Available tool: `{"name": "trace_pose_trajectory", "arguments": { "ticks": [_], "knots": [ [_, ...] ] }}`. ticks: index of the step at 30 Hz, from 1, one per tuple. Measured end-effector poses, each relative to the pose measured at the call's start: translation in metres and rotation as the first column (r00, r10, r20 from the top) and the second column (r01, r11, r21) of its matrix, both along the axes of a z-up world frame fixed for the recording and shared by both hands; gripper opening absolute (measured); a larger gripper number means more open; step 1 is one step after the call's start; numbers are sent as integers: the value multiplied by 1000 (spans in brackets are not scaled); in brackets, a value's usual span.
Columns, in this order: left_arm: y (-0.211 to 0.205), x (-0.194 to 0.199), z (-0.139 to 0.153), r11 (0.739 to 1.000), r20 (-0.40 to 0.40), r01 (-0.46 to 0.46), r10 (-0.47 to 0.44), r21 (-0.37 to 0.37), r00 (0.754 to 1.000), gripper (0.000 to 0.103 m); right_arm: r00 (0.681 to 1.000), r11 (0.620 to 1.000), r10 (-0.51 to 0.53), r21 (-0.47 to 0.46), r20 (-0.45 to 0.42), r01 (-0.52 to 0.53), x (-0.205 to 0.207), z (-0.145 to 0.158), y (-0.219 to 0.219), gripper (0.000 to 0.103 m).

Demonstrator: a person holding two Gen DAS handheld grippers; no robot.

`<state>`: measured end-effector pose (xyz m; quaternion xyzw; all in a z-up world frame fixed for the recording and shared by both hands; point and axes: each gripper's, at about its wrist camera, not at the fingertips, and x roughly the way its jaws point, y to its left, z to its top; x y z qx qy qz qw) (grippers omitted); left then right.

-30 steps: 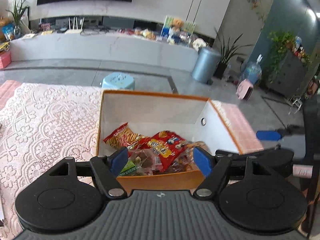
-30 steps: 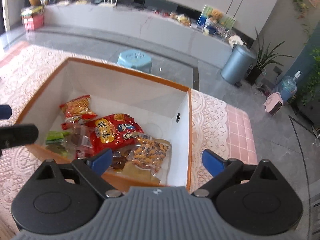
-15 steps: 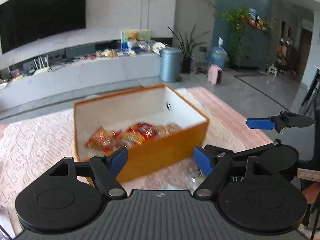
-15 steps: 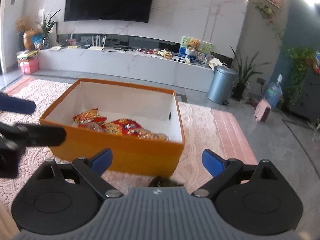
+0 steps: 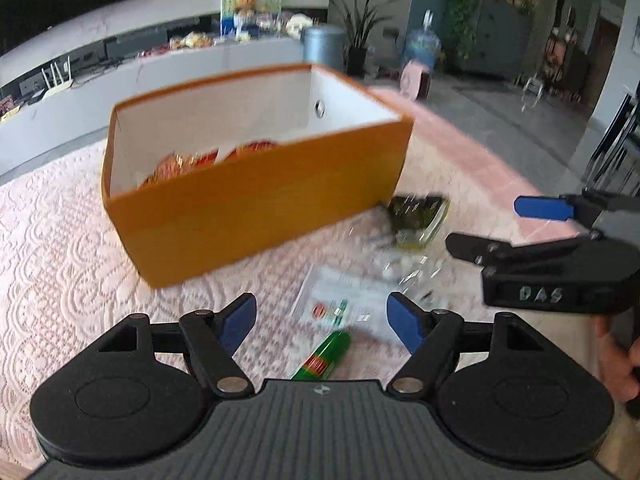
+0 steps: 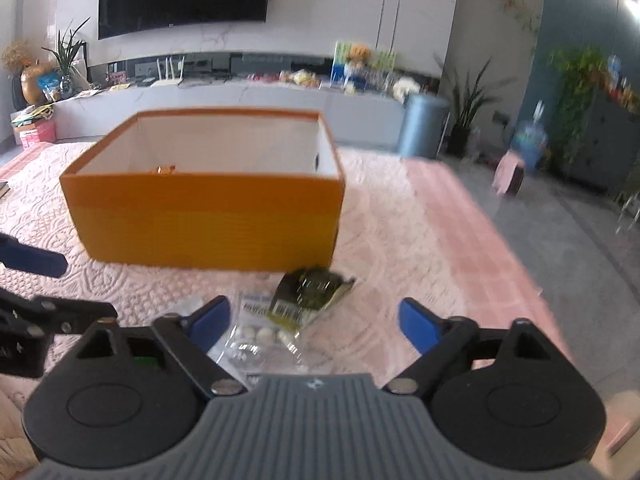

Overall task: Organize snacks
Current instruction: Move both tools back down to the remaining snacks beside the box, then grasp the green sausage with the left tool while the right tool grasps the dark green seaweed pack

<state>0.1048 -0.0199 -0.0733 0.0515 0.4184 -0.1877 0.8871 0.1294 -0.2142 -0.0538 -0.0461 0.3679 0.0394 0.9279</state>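
An orange box with white inside walls holds red and orange snack packs. In front of it, on the lace cloth, lie a dark green packet, a clear bag of white balls, a flat white packet and a green tube. My left gripper hovers over the white packet and the tube, jaws wide but closing, touching nothing. My right gripper hangs over the clear bag and dark packet, also closing, with its pads off them.
The pink lace cloth covers the table; its right edge drops to a grey floor. A person's hand holds the right gripper at the right. A long white console, a bin and plants stand far behind.
Both grippers have pulled back from above the box and sunk lower in front of it. The loose packets on the cloth have come into view. Both views have rolled.
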Motion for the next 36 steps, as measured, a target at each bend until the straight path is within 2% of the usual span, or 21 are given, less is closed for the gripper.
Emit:
{"name": "trace_pose_trajectory", "arguments": {
  "ticks": [4, 6, 8, 12, 16, 18, 22, 27, 36],
  "knots": [
    [-2, 9, -15, 1000, -61, 6, -4, 26, 998, 85, 999, 997, -21, 74, -50, 25, 9, -13, -7, 81],
    [-6, 11, -20, 999, -75, 19, -15, 41, 997, 84, 996, 994, -44, 100, -71, 51, 13, -17, -11, 71],
    [-11, 12, -26, 997, -91, 39, -33, 68, 995, 84, 993, 990, -62, 120, -104, 75, 16, -21, -15, 69],
    [-17, 16, -41, 992, -183, 53, -31, 113, 983, 76, 987, 986, -47, 153, -152, 70, 22, -27, -16, 64],
    [-16, 21, -51, 991, -255, 54, -21, 121, 967, 75, 987, 983, -22, 175, -158, 50, 22, -29, -14, 63],
    [-18, 23, -57, 988, -283, 59, -16, 141, 959, 63, 986, 981, -11, 190, -169, 44, 23, -30, -14, 63],
    [-21, 23, -59, 987, -278, 63, -18, 151, 960, 61, 979, 984, -4, 173, -202, 40, 27, -34, -10, 63],
    [-20, 23, -58, 988, -273, 50, -9, 144, 962, 40, 975, 984, -4, 173, -221, 43, 31, -37, -10, 63],
    [-15, 25, -54, 991, -268, 20, 17, 136, 963, 33, 966, 984, -5, 169, -259, 50, 36, -40, -11, 65]
  ]
}}
